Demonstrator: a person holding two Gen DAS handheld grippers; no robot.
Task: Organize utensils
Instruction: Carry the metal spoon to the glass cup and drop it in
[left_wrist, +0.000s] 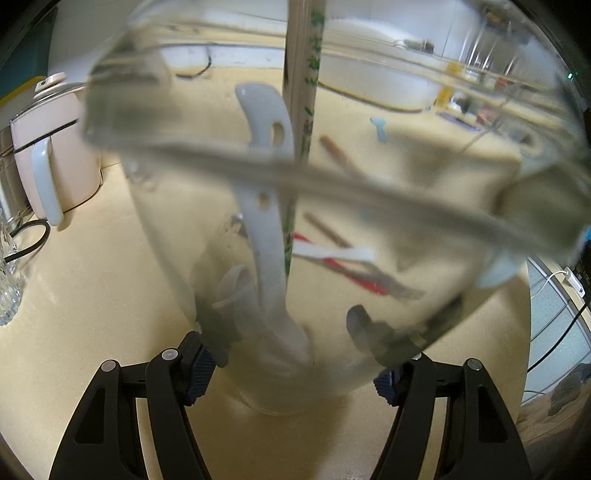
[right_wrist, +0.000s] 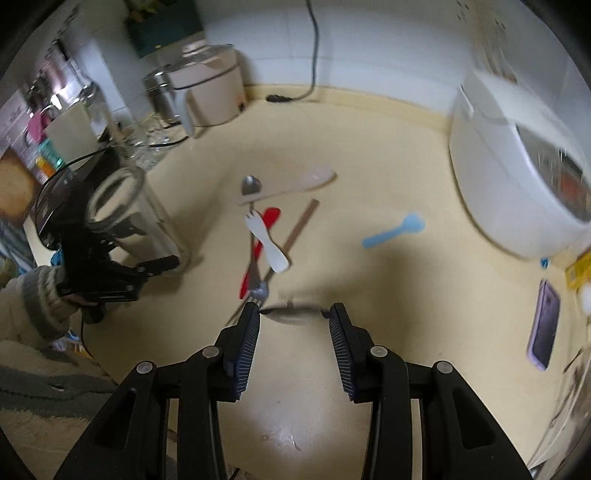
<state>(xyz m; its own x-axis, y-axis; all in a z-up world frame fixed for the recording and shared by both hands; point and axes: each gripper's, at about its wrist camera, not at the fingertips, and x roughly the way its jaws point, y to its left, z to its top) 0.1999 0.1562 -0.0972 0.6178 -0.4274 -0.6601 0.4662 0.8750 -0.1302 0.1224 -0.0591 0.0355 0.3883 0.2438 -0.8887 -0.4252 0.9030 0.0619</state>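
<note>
My left gripper (left_wrist: 291, 365) is shut on a clear glass jar (left_wrist: 184, 236), tilted over the counter; a grey-white spoon (left_wrist: 266, 240) and a green-patterned chopstick (left_wrist: 308, 110) stand inside it. The jar (right_wrist: 147, 218) and left gripper (right_wrist: 122, 266) also show in the right wrist view. My right gripper (right_wrist: 293, 328) is open and empty above the counter. Just beyond it lies a pile of utensils: a white spork (right_wrist: 267, 243), a red spoon (right_wrist: 258, 243), a metal fork (right_wrist: 258, 290), a brown chopstick (right_wrist: 299, 225), a beige spatula (right_wrist: 291, 186), a metal spoon (right_wrist: 251, 184). A blue spoon (right_wrist: 393, 230) lies apart to the right.
A white rice cooker (right_wrist: 517, 173) stands at the right, a pink kettle (right_wrist: 210, 96) and glassware (right_wrist: 147, 144) at the back left. A phone in a purple case (right_wrist: 543, 325) lies at the right edge. A black cable (right_wrist: 314, 48) hangs down the back wall.
</note>
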